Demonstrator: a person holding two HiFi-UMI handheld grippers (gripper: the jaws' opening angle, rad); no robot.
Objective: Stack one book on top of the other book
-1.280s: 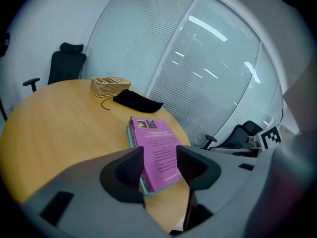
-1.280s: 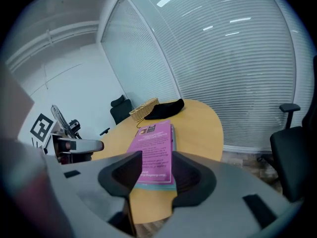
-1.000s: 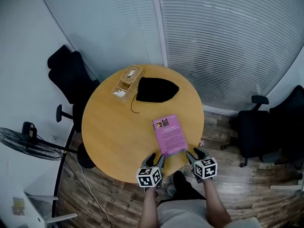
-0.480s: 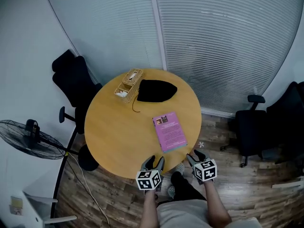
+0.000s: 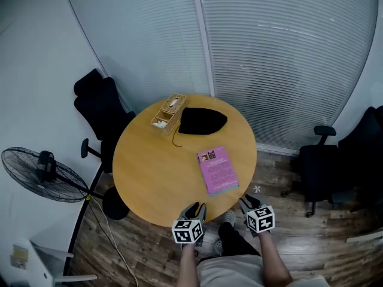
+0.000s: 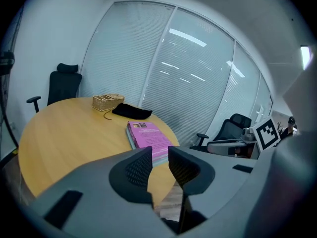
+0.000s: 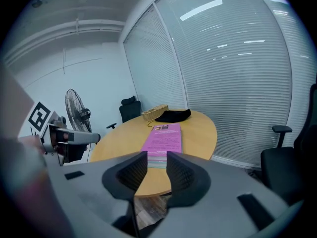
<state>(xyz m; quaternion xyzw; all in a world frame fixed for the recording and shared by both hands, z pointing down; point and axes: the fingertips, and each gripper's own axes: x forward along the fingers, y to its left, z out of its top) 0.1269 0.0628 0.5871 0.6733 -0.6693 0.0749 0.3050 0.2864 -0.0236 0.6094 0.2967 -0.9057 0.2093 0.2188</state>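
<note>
A purple book lies flat on another book, whose teal edge shows beneath it, on the round wooden table near its front right. The stack shows again in the left gripper view and the right gripper view. My left gripper hangs just off the table's near edge, left of the stack. My right gripper hangs off the edge, right of it. Both sets of jaws have just been closing. A narrow gap remains in each, with nothing between the pads.
A wicker basket and a black pouch with a cord sit at the table's far side. Black office chairs stand at the left and right. A floor fan stands at the left. Window blinds fill the back.
Both grippers have drawn back from the table's near edge toward the person, and their jaws stand narrower. The stacked books have not moved.
</note>
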